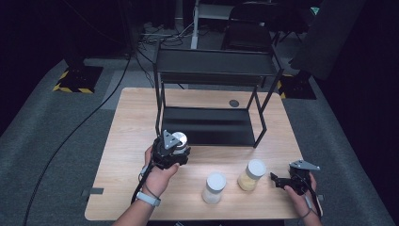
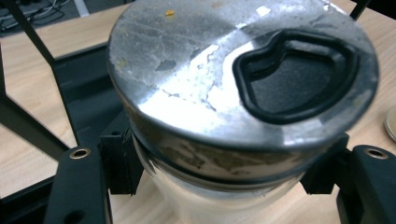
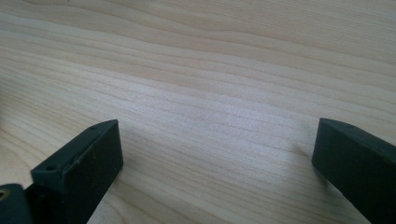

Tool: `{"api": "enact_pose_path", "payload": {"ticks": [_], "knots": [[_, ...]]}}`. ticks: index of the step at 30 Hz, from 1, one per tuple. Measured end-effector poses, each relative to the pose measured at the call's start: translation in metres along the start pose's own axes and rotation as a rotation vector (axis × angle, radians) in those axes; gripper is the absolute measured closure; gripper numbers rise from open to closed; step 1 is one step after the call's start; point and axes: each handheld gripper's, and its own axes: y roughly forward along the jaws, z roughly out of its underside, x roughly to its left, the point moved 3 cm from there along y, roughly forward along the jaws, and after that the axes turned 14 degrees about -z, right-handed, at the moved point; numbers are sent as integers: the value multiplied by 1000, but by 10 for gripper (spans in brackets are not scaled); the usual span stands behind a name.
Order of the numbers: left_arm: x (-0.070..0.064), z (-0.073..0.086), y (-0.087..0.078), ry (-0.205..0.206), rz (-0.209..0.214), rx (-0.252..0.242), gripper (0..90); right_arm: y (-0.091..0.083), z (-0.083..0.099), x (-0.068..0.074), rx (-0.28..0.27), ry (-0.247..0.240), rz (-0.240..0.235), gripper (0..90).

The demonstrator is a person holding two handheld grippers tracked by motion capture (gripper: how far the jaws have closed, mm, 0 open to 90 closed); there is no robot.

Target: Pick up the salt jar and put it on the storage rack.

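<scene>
Plainly, the jar (image 2: 233, 140) in the left gripper (image 1: 170, 149) looks a rigid, clear-walled thing with a metal lid (image 2: 233, 70); it is probably of moderate weight, smooth and likely slippery at the wall, and breakable if it is glass; the sound place to take it is just under the lid's rim, where the jaws now stand, closed against the body on both sides. In the high view it sits near the worktop's (image 1: 127, 141) centre, at the front edge of the black shelf rack (image 1: 211, 127). The right gripper (image 1: 282, 181), toward 4 o'clock, holds nothing; its jaws stand wide over bare wood. Two more jars, a white-filled jar (image 1: 214, 187) and a yellow-filled jar (image 1: 251, 175), stand between the grippers toward 5 o'clock.
</scene>
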Motion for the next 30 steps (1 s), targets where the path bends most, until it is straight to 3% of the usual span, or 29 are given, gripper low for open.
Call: {"api": "enact_pose_path", "payload": {"ticks": [12,30], "knots": [[4,-13,20,27,-13,-11,305,0,0,0,-1,1,2,15],[18,-31,66,-13,-20,-15,304,0,0,2,-2,8,9,15]]}}
